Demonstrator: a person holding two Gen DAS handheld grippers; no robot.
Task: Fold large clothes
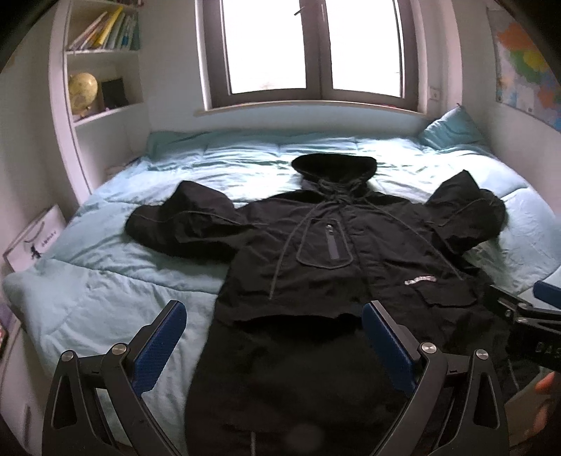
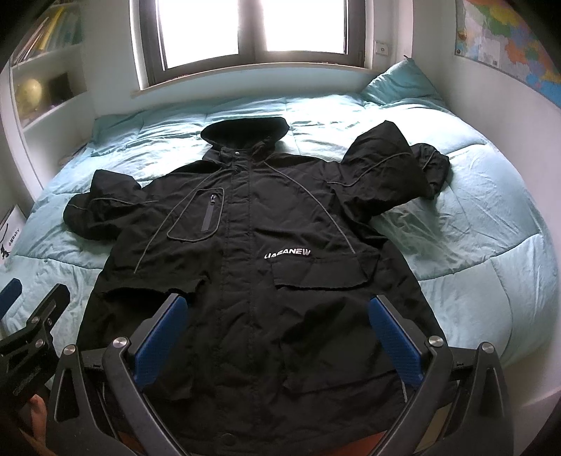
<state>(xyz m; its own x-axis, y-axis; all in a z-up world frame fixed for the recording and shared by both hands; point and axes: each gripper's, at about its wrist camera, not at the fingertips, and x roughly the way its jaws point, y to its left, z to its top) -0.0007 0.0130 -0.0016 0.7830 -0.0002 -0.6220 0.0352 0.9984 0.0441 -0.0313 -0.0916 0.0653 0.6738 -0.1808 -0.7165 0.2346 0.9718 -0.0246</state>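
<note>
A bed covered by a pale turquoise quilted duvet [image 2: 473,217] fills the room beneath a bright, grey-framed double window [image 1: 313,52]. A matching turquoise pillow [image 2: 399,82] leans in the far right corner. White built-in shelves [image 1: 105,59] hold books and a yellowish globe [image 1: 82,89]. A colourful wall map [image 2: 508,38] hangs on the right.

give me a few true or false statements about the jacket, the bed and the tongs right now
1. The black jacket lies front up on the bed. True.
2. The hood points toward the window. True.
3. The right tongs are shut on the hem. False: they are open, holding nothing.
4. The left tongs are open. True.
5. The jacket is already folded in half. False: it is spread out, with both sleeves bunched up at its sides.
6. A red pillow sits by the window. False: it is light blue.
</note>
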